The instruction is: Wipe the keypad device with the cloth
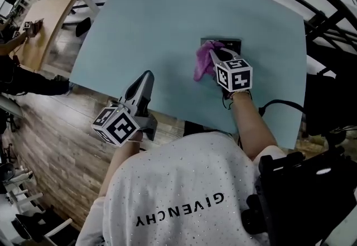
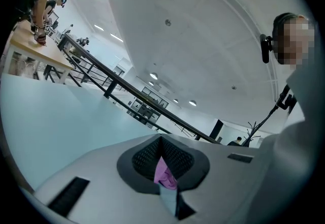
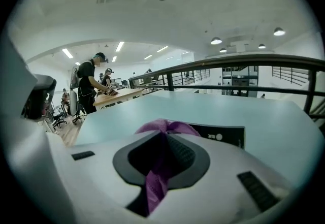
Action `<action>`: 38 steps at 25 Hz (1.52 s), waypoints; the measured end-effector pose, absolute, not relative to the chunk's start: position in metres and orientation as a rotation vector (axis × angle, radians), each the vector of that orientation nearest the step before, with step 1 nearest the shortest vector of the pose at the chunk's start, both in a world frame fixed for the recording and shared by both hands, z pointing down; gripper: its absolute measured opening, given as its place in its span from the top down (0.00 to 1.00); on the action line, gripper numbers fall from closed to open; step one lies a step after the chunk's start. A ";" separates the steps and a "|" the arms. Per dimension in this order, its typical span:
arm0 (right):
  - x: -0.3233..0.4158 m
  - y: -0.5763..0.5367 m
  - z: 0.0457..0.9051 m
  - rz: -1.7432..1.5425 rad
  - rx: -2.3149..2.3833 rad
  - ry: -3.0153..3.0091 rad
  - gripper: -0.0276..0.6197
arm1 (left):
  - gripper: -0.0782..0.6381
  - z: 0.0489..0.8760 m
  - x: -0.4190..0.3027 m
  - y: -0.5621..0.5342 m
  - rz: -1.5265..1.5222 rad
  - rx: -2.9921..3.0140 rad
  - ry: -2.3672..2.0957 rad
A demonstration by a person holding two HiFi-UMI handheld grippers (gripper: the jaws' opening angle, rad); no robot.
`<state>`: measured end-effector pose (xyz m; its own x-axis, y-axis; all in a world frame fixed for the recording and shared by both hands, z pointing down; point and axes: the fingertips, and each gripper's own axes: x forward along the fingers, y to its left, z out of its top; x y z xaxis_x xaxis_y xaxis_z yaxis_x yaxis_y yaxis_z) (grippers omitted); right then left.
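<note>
A: Closest thing?
B: The person's white shirt, at the bottom of the head view. Just past it is the left gripper, tip over the near edge of the pale blue table, pointing away, well apart from the cloth.
A: Its jaws?
B: Pressed almost together, only a thin slit between them. A pink sliver shows in that slit in the left gripper view. Gripped or just seen through, can't tell.
A: Right side?
B: The right gripper is farther in, its marker cube facing up. Its jaws pinch the purple cloth. The fabric runs between the pads and bunches out past the tips.
A: Where does the cloth sit?
B: On the left part of the keypad device, touching it. The device is a flat dark panel lying on the table, mid-right.
A: Beyond that?
B: A black railing behind the table. Far left there's a wooden worktop, with another person leaning over it.
</note>
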<state>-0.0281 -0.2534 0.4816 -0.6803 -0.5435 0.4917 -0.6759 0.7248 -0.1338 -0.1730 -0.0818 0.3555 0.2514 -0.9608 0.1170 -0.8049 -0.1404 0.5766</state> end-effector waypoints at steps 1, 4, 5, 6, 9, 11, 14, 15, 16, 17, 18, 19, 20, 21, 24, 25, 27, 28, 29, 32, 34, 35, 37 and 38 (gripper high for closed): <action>-0.026 -0.254 0.481 0.441 0.948 -2.505 0.91 | 0.89 0.354 -0.177 -0.081 -0.385 1.993 -1.608; -0.017 -0.256 0.484 0.455 0.989 -2.489 0.91 | 0.89 0.352 -0.183 -0.081 -0.414 1.992 -1.621; -0.012 -0.257 0.486 0.454 1.004 -2.480 0.91 | 0.89 0.353 -0.182 -0.081 -0.422 1.994 -1.620; -0.006 -0.258 0.488 0.453 1.020 -2.471 0.91 | 0.89 0.353 -0.180 -0.081 -0.426 1.995 -1.616; 0.014 -0.265 0.493 0.475 1.077 -2.440 0.91 | 0.89 0.358 -0.172 -0.084 -0.417 1.994 -1.606; 0.026 -0.270 0.496 0.523 1.118 -2.428 0.91 | 0.89 0.363 -0.173 -0.085 -0.412 1.987 -1.609; 0.038 -0.276 0.499 0.583 1.167 -2.416 0.91 | 0.89 0.366 -0.177 -0.084 -0.415 1.971 -1.620; 0.042 -0.277 0.500 0.598 1.179 -2.412 0.91 | 0.89 0.366 -0.178 -0.083 -0.414 1.970 -1.622; 0.045 -0.277 0.500 0.614 1.191 -2.411 0.91 | 0.89 0.367 -0.178 -0.082 -0.414 1.971 -1.622; 0.048 -0.278 0.500 0.630 1.202 -2.413 0.91 | 0.89 0.367 -0.177 -0.082 -0.414 1.973 -1.619; 0.050 -0.280 0.500 0.645 1.212 -2.417 0.91 | 0.89 0.368 -0.176 -0.082 -0.417 1.976 -1.614; 0.052 -0.282 0.499 0.656 1.222 -2.421 0.91 | 0.89 0.368 -0.175 -0.082 -0.420 1.978 -1.609; 0.054 -0.284 0.499 0.660 1.233 -2.422 0.91 | 0.89 0.369 -0.174 -0.082 -0.422 1.978 -1.607; 0.056 -0.285 0.499 0.658 1.246 -2.419 0.91 | 0.89 0.371 -0.174 -0.083 -0.422 1.977 -1.607; 0.066 -0.287 0.502 0.671 1.285 -2.398 0.91 | 0.89 0.375 -0.173 -0.083 -0.420 1.966 -1.603; 0.071 -0.288 0.503 0.689 1.301 -2.392 0.91 | 0.89 0.376 -0.173 -0.083 -0.421 1.963 -1.602; 0.081 -0.291 0.503 0.735 1.341 -2.381 0.91 | 0.89 0.375 -0.173 -0.085 -0.421 1.963 -1.599; 0.086 -0.292 0.503 0.752 1.365 -2.370 0.91 | 0.89 0.375 -0.173 -0.086 -0.421 1.964 -1.599; 0.093 -0.293 0.503 0.766 1.391 -2.358 0.91 | 0.89 0.375 -0.173 -0.086 -0.420 1.965 -1.600; 0.107 -0.295 0.507 0.817 1.445 -2.332 0.91 | 0.89 0.375 -0.173 -0.086 -0.420 1.962 -1.603; 0.112 -0.295 0.510 0.843 1.464 -2.324 0.91 | 0.89 0.377 -0.173 -0.086 -0.420 1.959 -1.603; 0.114 -0.295 0.510 0.848 1.470 -2.321 0.91 | 0.89 0.377 -0.172 -0.086 -0.419 1.958 -1.603; 0.112 -0.294 0.505 0.843 1.462 -2.340 0.91 | 0.89 0.378 -0.172 -0.086 -0.417 1.958 -1.603; 0.107 -0.294 0.498 0.839 1.438 -2.376 0.92 | 0.89 0.378 -0.172 -0.086 -0.417 1.958 -1.603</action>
